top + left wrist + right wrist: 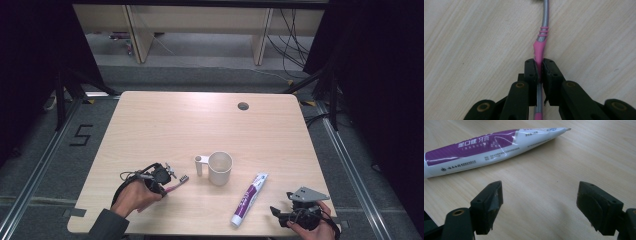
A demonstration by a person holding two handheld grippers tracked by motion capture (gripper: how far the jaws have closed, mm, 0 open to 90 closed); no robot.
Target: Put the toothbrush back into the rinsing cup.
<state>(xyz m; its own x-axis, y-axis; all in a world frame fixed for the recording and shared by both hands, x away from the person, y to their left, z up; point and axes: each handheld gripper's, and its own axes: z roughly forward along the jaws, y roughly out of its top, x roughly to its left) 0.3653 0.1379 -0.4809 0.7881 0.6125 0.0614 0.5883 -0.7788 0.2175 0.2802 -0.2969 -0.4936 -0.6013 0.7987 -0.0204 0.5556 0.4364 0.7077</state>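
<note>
Here, pale wood table point(165, 125), seemingly dim room; left tool point(539, 71) clenched on toothbrush point(541, 45), right tool point(539, 202) released.

pink-grey toothbrush point(539, 50), purple-white toothpaste tube point(486, 147), white mug point(219, 168)

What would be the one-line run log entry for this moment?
left gripper: shut on toothbrush | right gripper: open, near toothpaste tube | cup: upright, untouched

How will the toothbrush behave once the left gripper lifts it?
Probably light and stiff: the toothbrush is a thin, narrow handle. Since the left gripper is shut on it partway along, with the head far out, it may pivot or droop. The smooth pink grip could slip slightly.
</note>
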